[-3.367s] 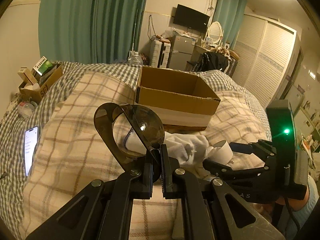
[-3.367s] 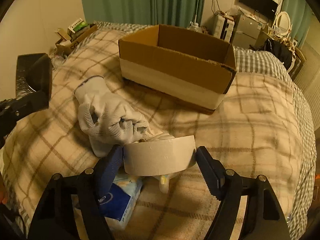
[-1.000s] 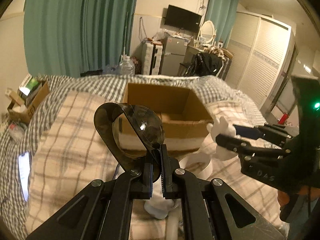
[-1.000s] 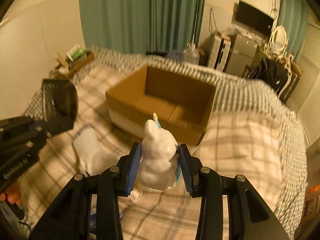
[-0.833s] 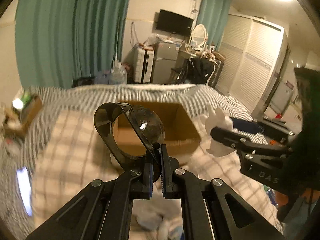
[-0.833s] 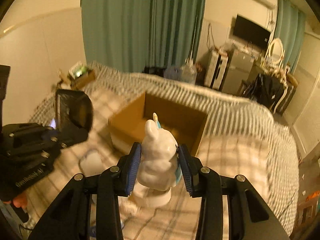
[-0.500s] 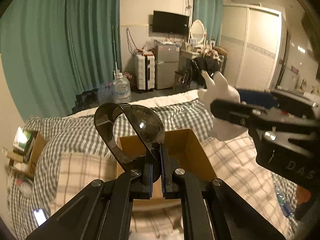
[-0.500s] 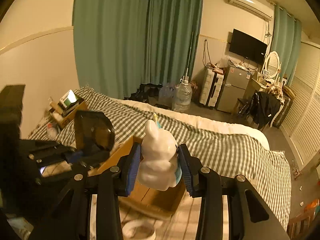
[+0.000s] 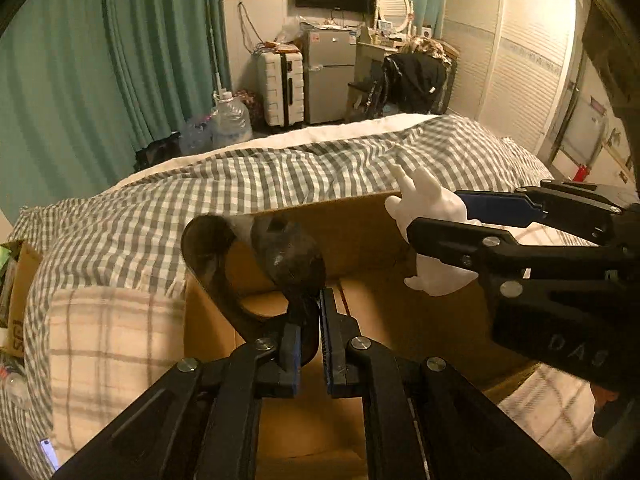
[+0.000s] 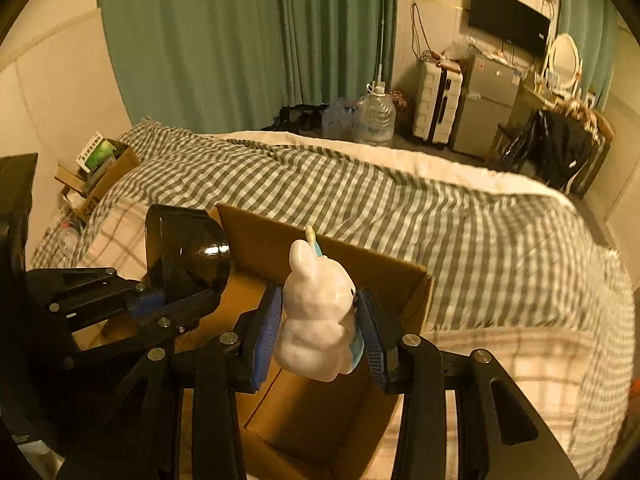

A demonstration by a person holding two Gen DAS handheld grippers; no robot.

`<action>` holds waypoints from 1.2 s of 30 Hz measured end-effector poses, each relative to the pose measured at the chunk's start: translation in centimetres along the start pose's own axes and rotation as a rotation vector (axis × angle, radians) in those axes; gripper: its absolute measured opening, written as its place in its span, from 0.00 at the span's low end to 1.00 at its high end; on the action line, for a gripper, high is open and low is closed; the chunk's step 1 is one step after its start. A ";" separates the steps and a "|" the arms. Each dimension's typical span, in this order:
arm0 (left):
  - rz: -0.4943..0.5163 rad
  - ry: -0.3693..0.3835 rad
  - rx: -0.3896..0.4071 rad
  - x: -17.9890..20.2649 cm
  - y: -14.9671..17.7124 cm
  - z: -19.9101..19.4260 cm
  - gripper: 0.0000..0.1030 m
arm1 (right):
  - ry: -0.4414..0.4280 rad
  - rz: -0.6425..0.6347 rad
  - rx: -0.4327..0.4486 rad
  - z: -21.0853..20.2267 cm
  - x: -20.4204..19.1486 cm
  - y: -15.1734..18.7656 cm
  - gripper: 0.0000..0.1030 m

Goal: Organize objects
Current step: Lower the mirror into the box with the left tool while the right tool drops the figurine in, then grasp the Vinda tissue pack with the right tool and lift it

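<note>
Dark sunglasses (image 9: 292,264) hang blurred between the pads of my left gripper (image 9: 311,344). Its jaws are opening, and the glasses have tilted and slipped lower between them. They are over the left half of the open cardboard box (image 9: 360,216). My right gripper (image 10: 318,336) is shut on a white rabbit figurine (image 10: 316,320), upright over the box's (image 10: 256,248) right half. The right wrist view has the sunglasses (image 10: 188,256) just left of the rabbit. In the left wrist view the rabbit (image 9: 432,208) and right gripper (image 9: 436,216) come in from the right.
The box lies on a bed with a plaid blanket (image 9: 112,320) and a checked cover (image 10: 400,208). A small carton of odds and ends (image 10: 100,168) stands at the bed's left edge. A phone (image 9: 48,452) lies near the left corner. Water jugs (image 10: 374,116) stand on the floor beyond.
Both grippers have travelled forward from the near blanket to above the box. The rabbit stays gripped. The left pads have parted slightly and the sunglasses have shifted between them.
</note>
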State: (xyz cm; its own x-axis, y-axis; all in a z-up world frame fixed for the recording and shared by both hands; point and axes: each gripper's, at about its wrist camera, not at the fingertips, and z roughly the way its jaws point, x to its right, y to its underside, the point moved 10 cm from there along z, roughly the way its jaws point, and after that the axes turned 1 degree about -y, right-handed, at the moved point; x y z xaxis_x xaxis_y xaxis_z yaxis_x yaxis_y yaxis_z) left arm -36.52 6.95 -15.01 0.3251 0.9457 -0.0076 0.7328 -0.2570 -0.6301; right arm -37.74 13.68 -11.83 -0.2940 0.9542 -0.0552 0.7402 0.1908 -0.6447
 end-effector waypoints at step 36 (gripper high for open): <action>-0.152 -0.175 0.108 1.1 18.2 -22.2 0.93 | 0.120 -0.180 0.154 -24.9 -9.2 17.5 0.77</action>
State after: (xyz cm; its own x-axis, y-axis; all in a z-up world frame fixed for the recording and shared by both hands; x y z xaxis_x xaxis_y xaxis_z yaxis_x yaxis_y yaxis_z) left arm -9.50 -1.10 -9.27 0.1004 0.9943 -0.0345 0.6944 -0.0949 -0.7134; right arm -7.01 13.99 -3.61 -0.3320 0.9304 0.1551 0.5791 0.3309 -0.7451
